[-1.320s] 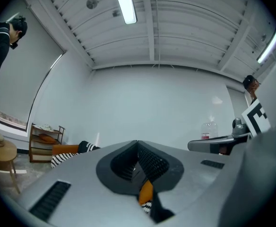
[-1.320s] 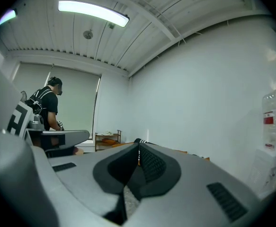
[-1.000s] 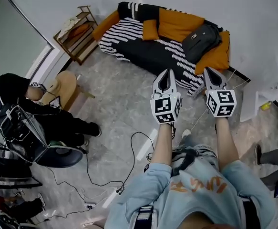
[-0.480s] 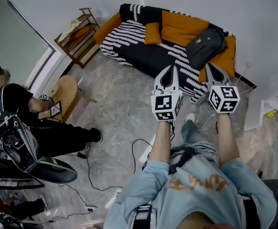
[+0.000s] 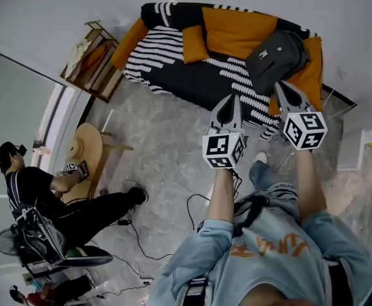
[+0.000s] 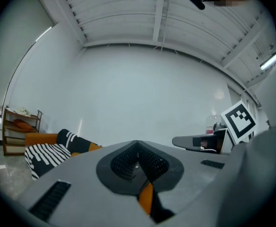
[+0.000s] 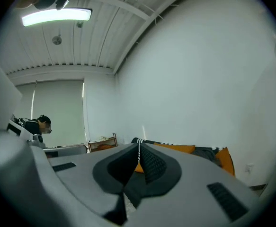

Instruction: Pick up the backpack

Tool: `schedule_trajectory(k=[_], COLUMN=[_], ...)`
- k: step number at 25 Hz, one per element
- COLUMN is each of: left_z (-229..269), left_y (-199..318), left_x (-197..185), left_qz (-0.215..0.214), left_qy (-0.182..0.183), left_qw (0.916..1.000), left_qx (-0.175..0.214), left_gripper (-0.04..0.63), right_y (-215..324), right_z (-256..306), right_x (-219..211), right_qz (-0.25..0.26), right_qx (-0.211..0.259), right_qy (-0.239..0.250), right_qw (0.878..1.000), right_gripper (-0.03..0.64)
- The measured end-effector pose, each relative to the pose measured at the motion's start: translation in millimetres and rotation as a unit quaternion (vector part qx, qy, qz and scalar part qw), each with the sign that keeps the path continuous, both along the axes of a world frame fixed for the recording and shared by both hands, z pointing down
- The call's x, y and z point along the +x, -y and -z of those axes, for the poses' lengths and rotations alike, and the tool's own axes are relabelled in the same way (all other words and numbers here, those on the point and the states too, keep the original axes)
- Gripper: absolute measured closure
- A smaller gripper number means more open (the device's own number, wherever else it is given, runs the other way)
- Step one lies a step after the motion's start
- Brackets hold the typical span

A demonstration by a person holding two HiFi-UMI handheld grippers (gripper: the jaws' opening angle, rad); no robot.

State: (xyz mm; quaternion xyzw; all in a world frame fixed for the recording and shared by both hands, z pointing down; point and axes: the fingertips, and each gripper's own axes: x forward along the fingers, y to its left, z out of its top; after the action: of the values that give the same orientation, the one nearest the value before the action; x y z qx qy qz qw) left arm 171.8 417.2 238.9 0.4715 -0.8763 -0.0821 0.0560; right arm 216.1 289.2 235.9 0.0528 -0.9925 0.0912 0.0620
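A dark grey backpack (image 5: pixel 276 58) lies on the right end of a black-and-white striped sofa (image 5: pixel 186 75), resting against orange cushions (image 5: pixel 237 32). In the head view my left gripper (image 5: pixel 227 104) is held out level over the floor just before the sofa's front edge, jaws shut and empty. My right gripper (image 5: pixel 286 91) sits beside it, shut and empty, its tip just below the backpack. In the right gripper view (image 7: pixel 138 148) the backpack (image 7: pixel 208 153) shows as a grey shape ahead to the right. The left gripper view (image 6: pixel 138 145) shows the sofa's left end (image 6: pixel 48 150).
A wooden shelf (image 5: pixel 93 59) stands left of the sofa. A seated person (image 5: pixel 52 199) in black sits at the left by a round wooden stool (image 5: pixel 87 155). Cables (image 5: pixel 192 209) trail over the grey floor. White furniture (image 5: pixel 364 148) stands at the right.
Both grippers and I have moved toward the sofa, which now lies closer under the fingertips. The right gripper's tip has come up to the backpack's lower edge. Both stay shut.
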Motion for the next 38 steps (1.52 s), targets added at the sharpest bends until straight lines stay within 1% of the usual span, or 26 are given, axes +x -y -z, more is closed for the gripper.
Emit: schedule_trajectory(k=[3, 6, 12, 16, 20, 25, 28, 32, 35, 38], left_z=[-25, -40, -61, -70, -70, -78, -85, -97, -118, -148], left_y=[52, 97, 160, 179, 190, 228, 262, 300, 320, 334], left_x=[-35, -65, -97, -108, -124, -144, -156, -177, -198, -220], left_qz=[-0.009, -0.017, -0.036, -0.045, -0.054, -0.085, -0.121, -0.167, -0.192, -0.208], left_qy=[-0.027, -0.042, -0.059, -0.067, -0.069, -0.069, -0.061, -0.06, -0.076, -0.095], left_qw=[0.9994, 0.9983, 0.9957, 0.9941, 0.9932, 0.9901, 0.9859, 0.9767, 0.9683, 0.9602], left_qx=[-0.021, -0.037, -0.062, -0.073, -0.077, -0.088, -0.099, -0.121, -0.141, -0.16], left_gripper=[0.575, 0.575, 0.575, 0.575, 0.575, 0.575, 0.575, 0.575, 0.575, 0.575], right_y=[59, 103, 162, 182, 189, 226, 253, 283, 297, 305], right_z=[-26, -44, -68, -82, -81, -86, -95, -107, -124, -157], right_x=[-26, -52, -81, -90, -100, -104, -107, -124, -141, -155], right_qz=[-0.023, -0.034, -0.049, -0.055, -0.057, -0.095, -0.13, -0.171, -0.195, -0.217], right_qx=[-0.026, -0.044, -0.067, -0.083, -0.083, -0.088, -0.094, -0.115, -0.132, -0.153], right_qy=[-0.025, -0.039, -0.052, -0.06, -0.058, -0.056, -0.056, -0.058, -0.064, -0.085], right_qw=[0.999, 0.998, 0.995, 0.993, 0.993, 0.99, 0.985, 0.977, 0.97, 0.96], right_gripper=[0.588, 0.588, 0.588, 0.588, 0.588, 0.588, 0.588, 0.588, 0.588, 0.588])
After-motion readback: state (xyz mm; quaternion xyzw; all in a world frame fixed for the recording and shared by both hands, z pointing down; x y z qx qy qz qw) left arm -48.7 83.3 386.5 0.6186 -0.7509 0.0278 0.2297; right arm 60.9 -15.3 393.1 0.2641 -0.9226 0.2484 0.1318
